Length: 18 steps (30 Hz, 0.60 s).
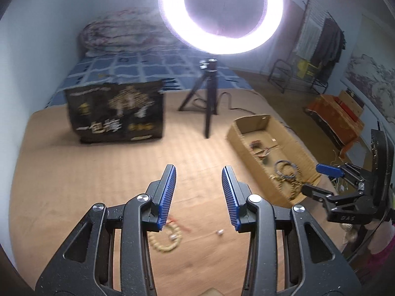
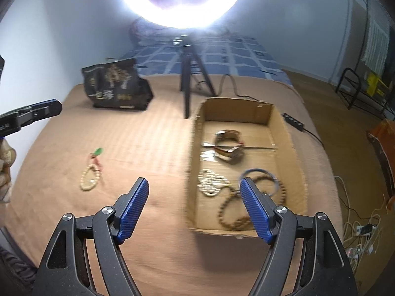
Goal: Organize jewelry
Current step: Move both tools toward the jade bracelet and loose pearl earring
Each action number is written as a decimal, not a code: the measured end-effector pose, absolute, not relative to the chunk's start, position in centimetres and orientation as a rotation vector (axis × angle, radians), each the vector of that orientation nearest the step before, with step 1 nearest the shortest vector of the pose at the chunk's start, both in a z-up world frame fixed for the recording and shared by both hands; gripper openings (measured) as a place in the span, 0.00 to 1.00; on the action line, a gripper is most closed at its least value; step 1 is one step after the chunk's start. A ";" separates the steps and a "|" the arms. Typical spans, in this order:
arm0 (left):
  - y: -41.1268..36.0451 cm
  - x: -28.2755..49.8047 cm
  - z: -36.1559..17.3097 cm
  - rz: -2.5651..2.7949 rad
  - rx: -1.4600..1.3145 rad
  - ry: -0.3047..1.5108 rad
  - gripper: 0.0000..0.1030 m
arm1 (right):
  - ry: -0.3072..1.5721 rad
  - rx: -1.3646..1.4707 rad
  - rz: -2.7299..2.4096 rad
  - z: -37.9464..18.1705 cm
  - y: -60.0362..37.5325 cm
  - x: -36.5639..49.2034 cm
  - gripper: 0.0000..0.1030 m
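- Jewelry first: my left gripper (image 1: 199,194) has its blue pads parted with nothing between them, just bare tan bedspread (image 1: 98,172) showing through the gap.
- Right below those fingers lies a cream bead bracelet (image 1: 165,240) with a red cord, and a small silver piece (image 1: 219,232) sits loose on the cloth just beside it. Both are a bit smeared, so I can't give finer detail.
- My right gripper (image 2: 195,198) is spread wide, also carrying nothing, hovering over the near left wall of the cardboard box (image 2: 284,123).
- Inside the box: a white pearl strand (image 2: 211,182), brown wooden beads (image 2: 227,212), a blue bangle (image 2: 259,171) and, toward the far end, a watch-like band (image 2: 228,145).
- From the right camera the cream bracelet sits well left of the box, green charm at its top.
- Farther out: a black printed bag (image 1: 116,111), a tripod (image 1: 208,98) holding a glaring ring light (image 1: 219,12), then a blue checked blanket (image 1: 148,66).
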<state>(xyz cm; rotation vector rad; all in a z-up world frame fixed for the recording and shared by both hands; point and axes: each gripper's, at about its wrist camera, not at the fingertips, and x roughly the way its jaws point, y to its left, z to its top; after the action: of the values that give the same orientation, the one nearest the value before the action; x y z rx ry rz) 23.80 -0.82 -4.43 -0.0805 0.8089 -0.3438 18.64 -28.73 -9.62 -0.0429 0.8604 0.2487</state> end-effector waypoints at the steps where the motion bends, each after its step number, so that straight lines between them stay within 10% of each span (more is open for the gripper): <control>1: 0.0 23.6 -4.7 -0.332 -0.086 0.815 0.37 | 0.863 -0.045 0.264 -9.7 -28.0 18.6 0.74; 18: 5.9 22.2 -10.8 -0.282 -0.148 0.953 0.37 | 0.951 -0.067 0.392 -13.5 -20.8 18.2 0.74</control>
<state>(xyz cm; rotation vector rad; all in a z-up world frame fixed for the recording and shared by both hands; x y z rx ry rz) 22.21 5.93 -10.84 -0.1480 0.9533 -0.2815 18.19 -20.80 -13.52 -0.0673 0.9514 0.3921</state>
